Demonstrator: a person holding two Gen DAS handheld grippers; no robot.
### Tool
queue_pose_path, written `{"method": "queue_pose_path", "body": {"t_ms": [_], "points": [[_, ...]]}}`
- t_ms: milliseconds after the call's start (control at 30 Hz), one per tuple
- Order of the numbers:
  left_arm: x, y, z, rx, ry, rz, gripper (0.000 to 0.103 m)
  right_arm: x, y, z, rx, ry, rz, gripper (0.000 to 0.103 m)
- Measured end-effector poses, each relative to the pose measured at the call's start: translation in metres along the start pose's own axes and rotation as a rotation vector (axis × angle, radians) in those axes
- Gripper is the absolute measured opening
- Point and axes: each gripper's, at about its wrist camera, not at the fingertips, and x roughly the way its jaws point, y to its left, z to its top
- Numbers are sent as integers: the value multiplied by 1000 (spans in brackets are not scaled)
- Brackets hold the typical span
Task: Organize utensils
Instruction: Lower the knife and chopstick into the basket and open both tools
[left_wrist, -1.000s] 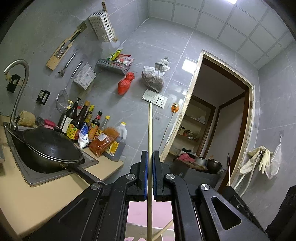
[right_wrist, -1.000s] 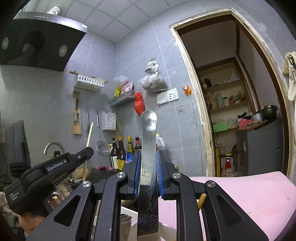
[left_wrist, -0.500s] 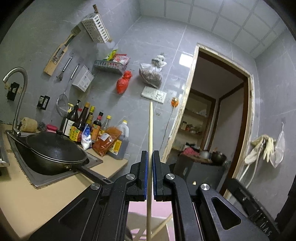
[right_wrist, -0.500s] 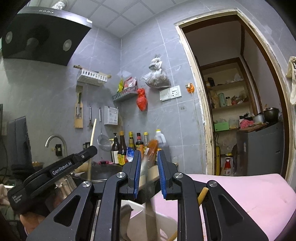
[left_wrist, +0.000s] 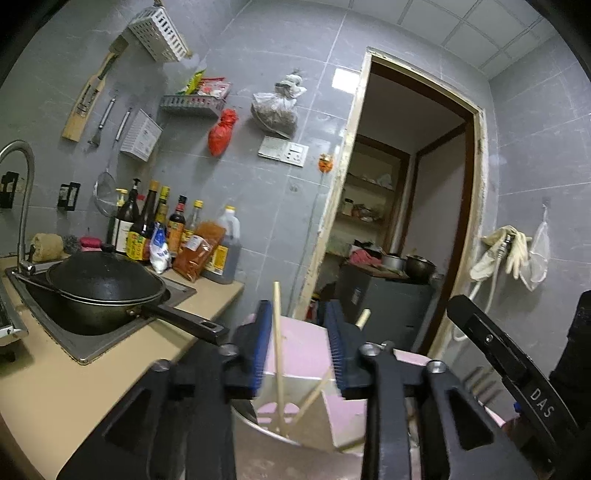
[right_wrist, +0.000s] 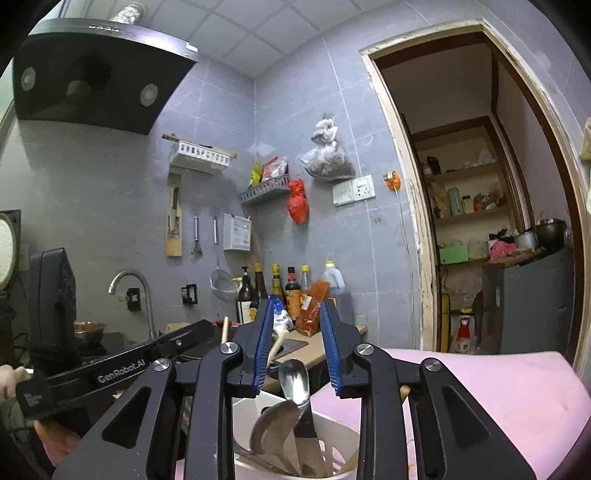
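Observation:
In the left wrist view my left gripper (left_wrist: 298, 325) has its jaws opening. A wooden chopstick (left_wrist: 277, 350) stands loose between them, close to the left pad, its lower end down in the white utensil holder (left_wrist: 295, 380) beside another chopstick (left_wrist: 314, 393). In the right wrist view my right gripper (right_wrist: 297, 325) is also opening, with nothing pressed between its pads. Just below it a metal spoon (right_wrist: 295, 376) leans in the white holder (right_wrist: 332, 439) with another spoon and a dark handle. The left gripper (right_wrist: 110, 369) shows at the left, held by a hand.
A black wok (left_wrist: 107, 291) sits in the sink with its handle pointing toward the holder. Sauce bottles (left_wrist: 173, 236) line the wall on the beige counter (left_wrist: 74, 387). A pink pad (right_wrist: 480, 398) lies right of the holder. An open doorway (right_wrist: 480, 221) is at the right.
The left jaws have parted and the chopstick they held upright has slid down into the holder. The right jaws have let go of the spoon, which dropped into the holder.

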Motion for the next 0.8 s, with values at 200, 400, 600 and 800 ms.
{"method": "queue_pose_path", "body": {"t_ms": [200, 400, 600, 800], "points": [[-9, -15, 11, 38, 25, -14, 34, -21, -2, 16, 5, -37, 0, 35], [-23, -28, 20, 26, 30, -29, 51, -43, -11, 29, 0, -51, -30, 53], [-45, -60, 21, 83, 12, -56, 78, -74, -25, 38, -9, -52, -87, 77], [-56, -89, 7, 103, 61, -86, 91, -110, -42, 42, -31, -34, -148, 98]]}}
